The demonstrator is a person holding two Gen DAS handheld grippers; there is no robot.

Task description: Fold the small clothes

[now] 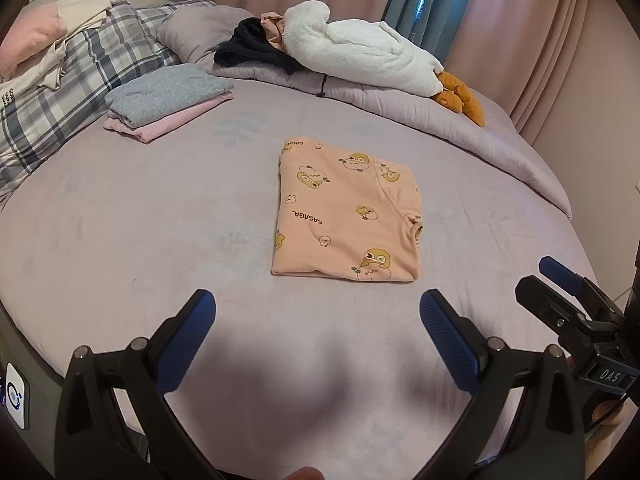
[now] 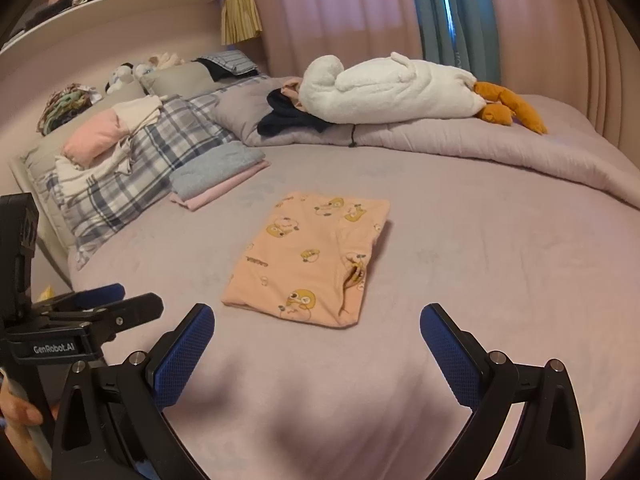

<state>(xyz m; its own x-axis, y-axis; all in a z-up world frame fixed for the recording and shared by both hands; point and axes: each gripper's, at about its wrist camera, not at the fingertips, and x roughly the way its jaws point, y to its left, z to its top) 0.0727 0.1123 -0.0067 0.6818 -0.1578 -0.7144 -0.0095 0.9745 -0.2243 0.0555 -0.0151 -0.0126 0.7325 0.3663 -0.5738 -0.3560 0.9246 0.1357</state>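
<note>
— Where's the garment?

— The peach top (image 1: 347,216), printed with little cartoon ducks, lies folded into a neat rectangle in the middle of the bed (image 1: 120,240), flat on the mauve sheet. Nothing is touching it.

— And the claws?

— Both released. The left gripper (image 1: 318,336) hangs just short of the top's near edge, blue pads spread wide, only sheet between them. The right gripper (image 2: 317,344) stands the same way, jaws wide apart and empty, also just short of the top. From the left camera you can see the right one off to the side, near the bed's edge.

— Anything else folded?

— A grey piece (image 1: 168,94) stacked on a pink one (image 1: 176,120), further up the bed beside the plaid pillow (image 1: 80,92). Loose cream and pink clothes sit on that pillow.

— What's at the far side?

— A white plush goose (image 2: 396,92) with orange feet, lying on the rolled quilt (image 2: 500,148), with a dark garment (image 2: 288,118) bunched just beside its head. Curtains (image 2: 340,8) behind.
</note>
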